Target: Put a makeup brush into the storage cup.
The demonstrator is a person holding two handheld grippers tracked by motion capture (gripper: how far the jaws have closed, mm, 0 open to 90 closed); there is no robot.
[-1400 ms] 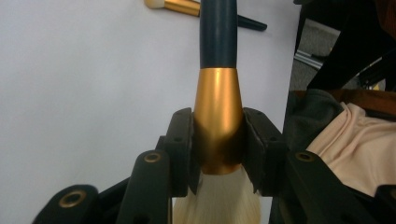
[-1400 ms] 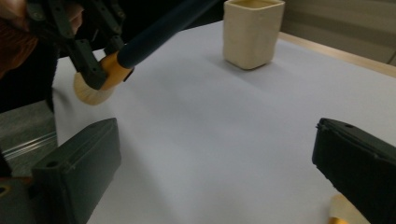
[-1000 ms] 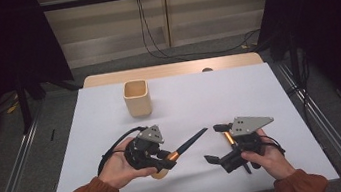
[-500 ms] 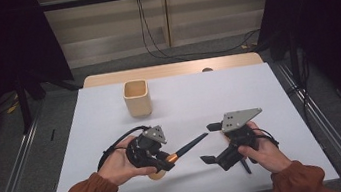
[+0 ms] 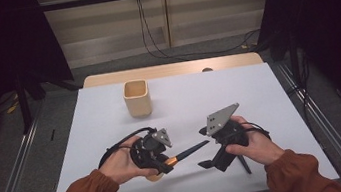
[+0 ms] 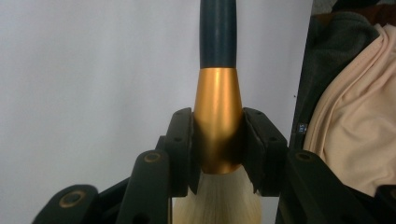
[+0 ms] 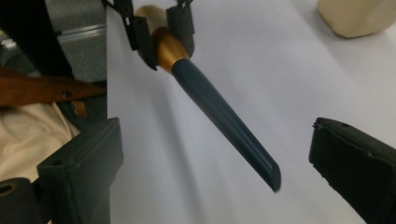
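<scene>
The right gripper (image 5: 207, 163) has tilted upward, jaws spread before the dark-blue handle of the gold-ferruled brush (image 5: 186, 152), pinched by the left gripper (image 6: 217, 149).

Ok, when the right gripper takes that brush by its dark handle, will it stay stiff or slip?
Probably stiff: the brush juts straight out from the left gripper, which clamps only its gold ferrule, with no visible sag. It may slip: the handle looks glossy and tapered. The bristles look soft, so best avoided.
</scene>
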